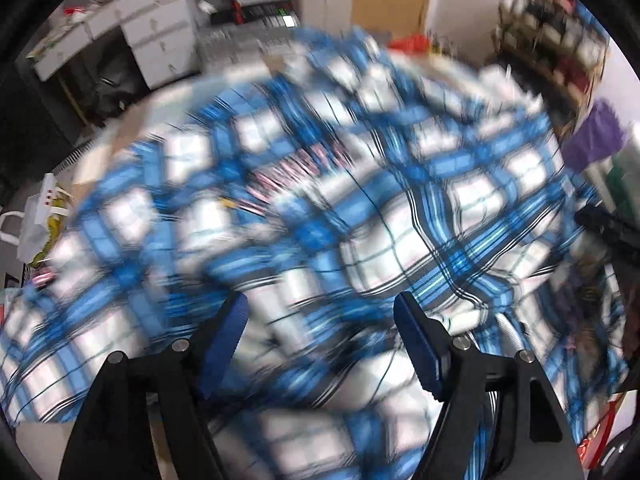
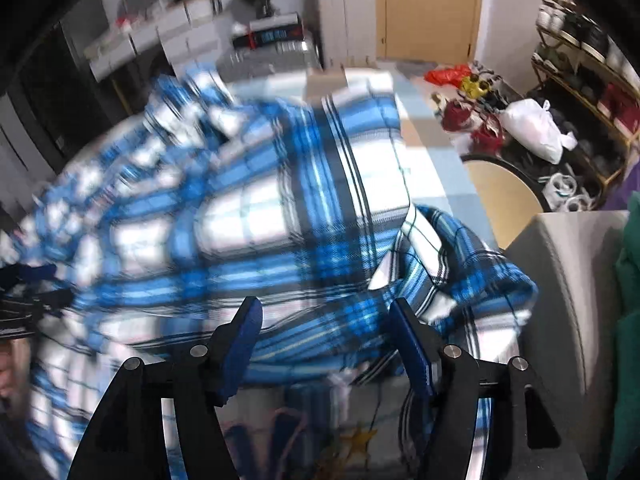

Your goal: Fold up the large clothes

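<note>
Cluttered shelves and white drawers (image 1: 158, 36) ring a blue-and-white plaid flannel shirt (image 1: 360, 208) (motion-blurred) heaped near both spread, empty grippers, left (image 1: 320, 312) and right (image 2: 325, 316), on a pale checked surface (image 2: 436, 160).

Even, bright indoor light fills both fisheye views, whose corners fall black and curved, while heavy motion blur smears the blue-and-white plaid cloth shirt (image 1: 320, 208) (image 2: 248, 216), sharpest near its right-hand folds.
</note>
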`<state>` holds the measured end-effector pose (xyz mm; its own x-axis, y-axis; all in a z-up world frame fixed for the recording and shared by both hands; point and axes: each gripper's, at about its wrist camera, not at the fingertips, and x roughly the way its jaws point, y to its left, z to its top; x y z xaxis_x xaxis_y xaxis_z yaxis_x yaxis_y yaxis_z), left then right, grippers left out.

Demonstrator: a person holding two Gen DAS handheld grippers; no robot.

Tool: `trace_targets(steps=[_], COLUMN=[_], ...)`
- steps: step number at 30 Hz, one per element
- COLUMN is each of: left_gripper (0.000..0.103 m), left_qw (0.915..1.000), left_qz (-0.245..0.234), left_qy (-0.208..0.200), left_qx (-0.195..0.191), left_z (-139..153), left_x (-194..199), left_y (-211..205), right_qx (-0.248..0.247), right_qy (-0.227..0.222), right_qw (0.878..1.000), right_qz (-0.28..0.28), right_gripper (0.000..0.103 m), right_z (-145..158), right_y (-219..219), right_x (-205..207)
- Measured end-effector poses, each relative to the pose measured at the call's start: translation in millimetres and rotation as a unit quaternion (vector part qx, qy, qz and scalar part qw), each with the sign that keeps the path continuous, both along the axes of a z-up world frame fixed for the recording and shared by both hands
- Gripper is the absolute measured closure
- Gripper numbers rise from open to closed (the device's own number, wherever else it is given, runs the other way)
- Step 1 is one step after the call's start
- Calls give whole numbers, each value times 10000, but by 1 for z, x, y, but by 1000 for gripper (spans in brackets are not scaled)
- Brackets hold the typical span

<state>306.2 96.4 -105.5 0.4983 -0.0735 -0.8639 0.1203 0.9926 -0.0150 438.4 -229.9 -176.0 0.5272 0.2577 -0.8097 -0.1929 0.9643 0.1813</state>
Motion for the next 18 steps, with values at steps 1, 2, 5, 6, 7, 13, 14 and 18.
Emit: trace_targets(steps=[1, 2, 5, 6, 7, 13, 14, 18], left_gripper=[31, 31, 31, 31, 28, 19, 19, 19], left_qw=[9998, 9992, 9941, 9911, 9861, 9311, 9189, 8750], left_qz=[74, 225, 864, 1127, 1465, 3397, 3698, 4552], left_qy=[-164, -311, -649, -712, -781, -1286, -1251, -1064], left_qx=[18, 100, 59, 19, -29, -328, -563, -1262], left_z=[13, 23, 46, 47, 48, 33, 25, -17], left_x=[-11, -24, -74, -92, -113, -203, -214, -217], left_y=[15, 32, 101, 114, 141, 259, 280, 333], right_qx=[106, 225, 436, 561, 626, 1599, 1721, 2029], right_qy=[-116, -269, -723, -893, -964, -1477, -1537, -1758], right_qw=[9999, 9992, 9951, 9923, 9907, 9633, 9584, 9419], right_qz=[58, 181, 510, 649, 733, 1569, 1678, 2016], right_gripper=[37, 37, 27, 26, 22, 9, 7, 5], right_z=[10, 21, 48, 56, 61, 85, 87, 90], right_y=[1, 5, 23, 31, 38, 91, 99, 131], right_x=[-10, -22, -62, -79, -89, -169, -179, -212])
